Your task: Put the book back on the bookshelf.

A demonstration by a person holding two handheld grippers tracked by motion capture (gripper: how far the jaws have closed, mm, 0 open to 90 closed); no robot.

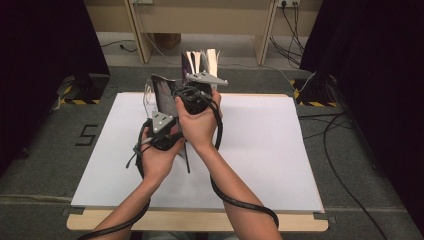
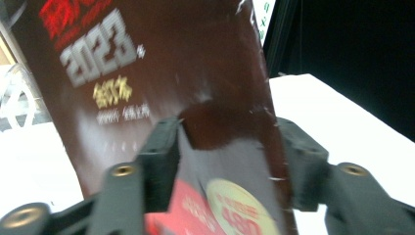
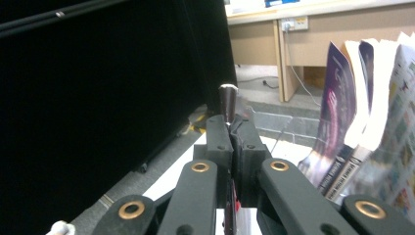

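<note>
From above, we see both hands raised over the white table (image 1: 260, 150), close together at its far middle. The left gripper (image 1: 161, 107) and right gripper (image 1: 197, 85) both meet a thin, glossy booklet (image 1: 165, 95) with a dark cover, held upright in the air. Each gripper carries a grey three-cornered plate and trails a black cable down past the forearms. Behind the hands, a fan of upright magazines (image 1: 202, 60) stands at the table's far edge, with wooden furniture legs and grey floor beyond. The hands hide much of the booklet here.

In the left gripper view, we look straight onto the booklet's (image 2: 161, 88) maroon cover: shiny, flat, printed with pale numerals, yellow characters and a round gold seal lower down. It passes between the two black jaws; the left pad (image 2: 159, 161) lies against it and the right pad (image 2: 301, 161) at its edge. The picture is blurred, so we cannot tell whether they press it. The white tabletop (image 2: 342, 117) shows on either side.

In the right gripper view, we see what the other views hide: the booklet edge-on (image 3: 228, 105), a thin dark sliver rising between matte black jaws that are drawn together and clamped on it. To the right stand the magazines (image 3: 362, 112), their purple and pale covers splayed, well apart from the gripper. A black curtain (image 3: 98, 88) covers the left.
</note>
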